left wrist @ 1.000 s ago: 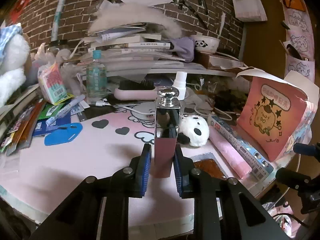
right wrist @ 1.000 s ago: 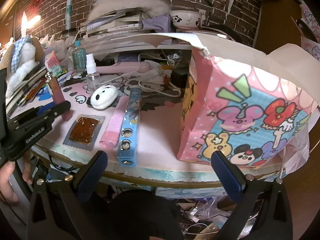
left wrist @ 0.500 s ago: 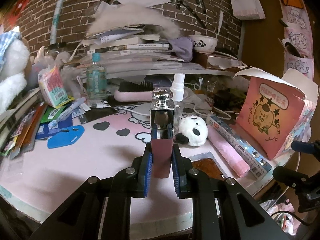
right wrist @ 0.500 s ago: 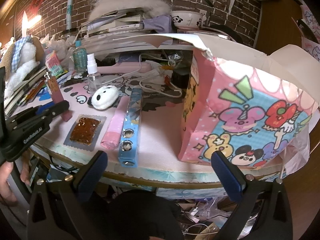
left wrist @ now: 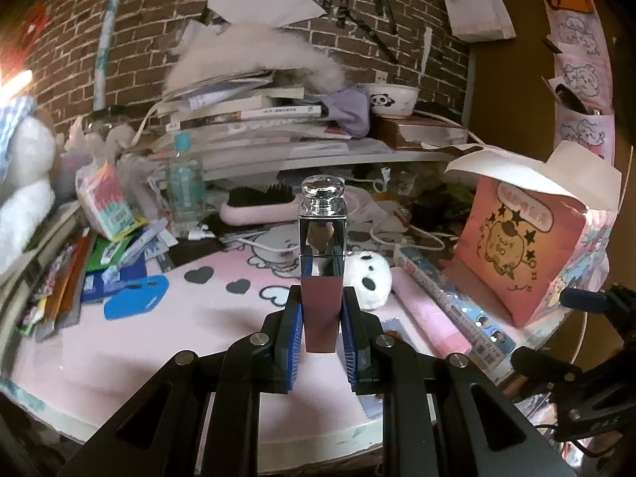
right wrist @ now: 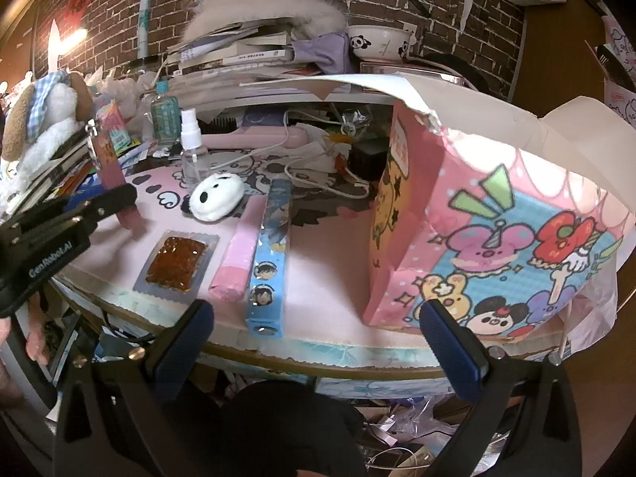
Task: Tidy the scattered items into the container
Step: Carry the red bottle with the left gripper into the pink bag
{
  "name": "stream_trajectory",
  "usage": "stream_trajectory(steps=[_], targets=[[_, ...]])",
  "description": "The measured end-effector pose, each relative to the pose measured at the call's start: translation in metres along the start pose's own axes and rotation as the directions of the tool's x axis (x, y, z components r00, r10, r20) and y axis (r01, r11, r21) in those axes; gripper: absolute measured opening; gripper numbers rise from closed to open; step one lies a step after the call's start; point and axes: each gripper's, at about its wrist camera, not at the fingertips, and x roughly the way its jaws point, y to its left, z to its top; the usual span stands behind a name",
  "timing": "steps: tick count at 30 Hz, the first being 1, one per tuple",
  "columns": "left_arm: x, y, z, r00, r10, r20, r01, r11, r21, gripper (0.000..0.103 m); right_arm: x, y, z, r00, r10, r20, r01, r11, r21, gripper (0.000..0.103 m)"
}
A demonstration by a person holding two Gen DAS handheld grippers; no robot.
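The left claw [left wrist: 321,320] has closed on the pink base of the lipstick [left wrist: 321,266] and lifted it off the bench [left wrist: 131,342] near its front edge, ready for the pink bag [right wrist: 489,238] at the right edge, while the right claw [right wrist: 318,342] waits wide open.

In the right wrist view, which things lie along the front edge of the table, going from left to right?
Foil sauce packet → pink roll → long blue box → pink cartoon paper bag.
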Motion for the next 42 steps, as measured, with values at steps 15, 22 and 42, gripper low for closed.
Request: stream_trajectory(steps=[15, 22, 42], targets=[[-0.025, -0.048, 0.059, 0.997, -0.058, 0.052, 0.048, 0.984, 0.174, 0.013, 0.0, -0.007, 0.004, 1.0, 0.0, 0.001, 0.0, 1.0, 0.013, 0.103], [-0.026, -0.099, 0.099, 0.975, -0.22, 0.016, 0.205, 0.931, 0.303, 0.013, 0.0, -0.011, 0.004, 1.0, 0.003, 0.001, -0.003, 1.0, 0.022, 0.103], [0.057, -0.229, 0.147, 0.808, -0.346, -0.477, 0.555, 0.719, 0.418, 0.013, -0.001, -0.032, 0.0, 1.0, 0.021, 0.003, -0.021, 0.997, 0.069, 0.103]])
